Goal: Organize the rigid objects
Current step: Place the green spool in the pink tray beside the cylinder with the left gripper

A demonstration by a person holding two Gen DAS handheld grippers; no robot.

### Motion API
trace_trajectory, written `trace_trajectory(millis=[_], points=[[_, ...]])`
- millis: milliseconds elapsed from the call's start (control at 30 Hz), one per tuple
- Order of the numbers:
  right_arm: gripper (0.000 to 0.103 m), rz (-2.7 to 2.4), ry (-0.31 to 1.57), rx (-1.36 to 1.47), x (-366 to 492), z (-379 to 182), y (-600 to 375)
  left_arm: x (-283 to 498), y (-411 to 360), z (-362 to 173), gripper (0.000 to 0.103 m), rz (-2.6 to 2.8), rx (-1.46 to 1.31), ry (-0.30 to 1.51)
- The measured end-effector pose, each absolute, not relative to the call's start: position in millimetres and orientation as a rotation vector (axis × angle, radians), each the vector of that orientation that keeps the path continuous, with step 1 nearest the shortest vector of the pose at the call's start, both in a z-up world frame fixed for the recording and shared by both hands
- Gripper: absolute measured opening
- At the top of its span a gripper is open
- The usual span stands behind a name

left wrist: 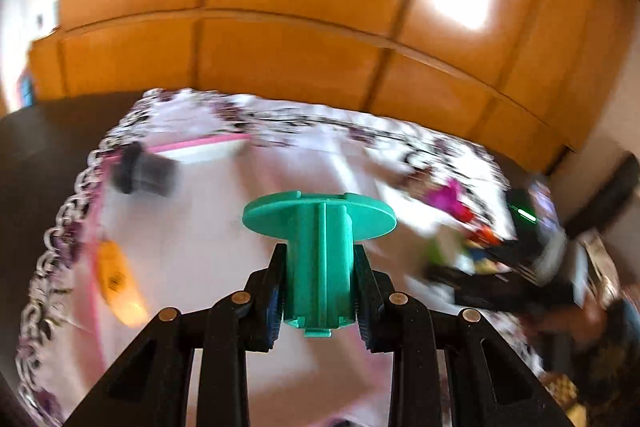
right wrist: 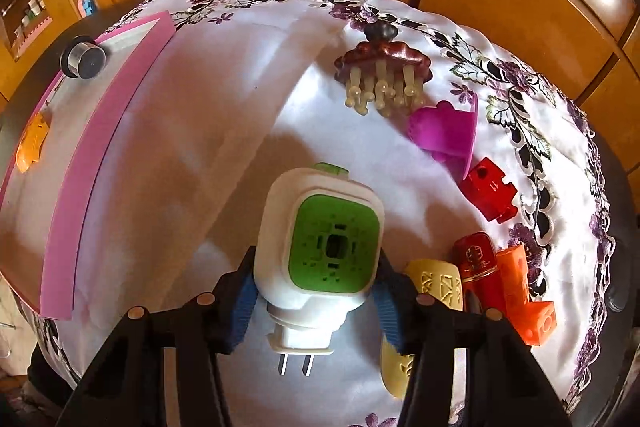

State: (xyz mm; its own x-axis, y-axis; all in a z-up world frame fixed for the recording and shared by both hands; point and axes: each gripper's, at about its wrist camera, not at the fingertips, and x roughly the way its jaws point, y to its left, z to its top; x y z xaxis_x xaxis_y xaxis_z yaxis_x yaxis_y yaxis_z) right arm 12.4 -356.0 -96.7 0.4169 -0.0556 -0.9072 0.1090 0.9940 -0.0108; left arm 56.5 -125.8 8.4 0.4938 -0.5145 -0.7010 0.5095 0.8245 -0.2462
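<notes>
Two grippers loaded, one item each. Left wrist view: left gripper [left wrist: 319,291] with jaws closed on the stem of a green spool [left wrist: 319,247], flange forward, lifted above the tabletop [left wrist: 224,227], probably for carrying toward the pink tray [left wrist: 200,147]; much blurred.

Right wrist view: right gripper [right wrist: 316,299] with jaws clamped on a white plug-in device [right wrist: 320,251], prongs pointing back, raised off the cloth. Pink tray [right wrist: 100,155] at left, holding a metal cylinder [right wrist: 83,57] and an orange piece [right wrist: 32,143].

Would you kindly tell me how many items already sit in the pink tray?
2: a steel cylinder at the tray's far corner, an orange piece by its left edge. Nearer part is out of view.
</notes>
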Motion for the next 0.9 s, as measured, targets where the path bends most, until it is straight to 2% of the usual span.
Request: trace_trajectory(millis=[267,500,567,633,700,900], points=[[0.053,-0.104,1.139,0.055,13,-96,-357,146,-96,-38,0.03,-0.402,-0.06,0.986],[0.053,-0.107,1.14,0.054,13,-96,-357,168,-96,-66,0.03,-0.293,0.02,1.022],[0.053,-0.107,1.14,0.054,13,-96,-357,169,-93,-71,0.032,-0.295,0.016,1.028],[0.053,-0.108,1.141,0.055,13,-96,-357,165,-91,-71,0.046,-0.285,0.024,1.015],[0.053,-0.108,1.142,0.054,13,-96,-357,156,-89,-64,0.052,-0.279,0.03,0.983],[0.053,-0.113,1.147,0.063,13,-96,-357,112,-87,-34,0.053,-0.298,0.045,0.86]])
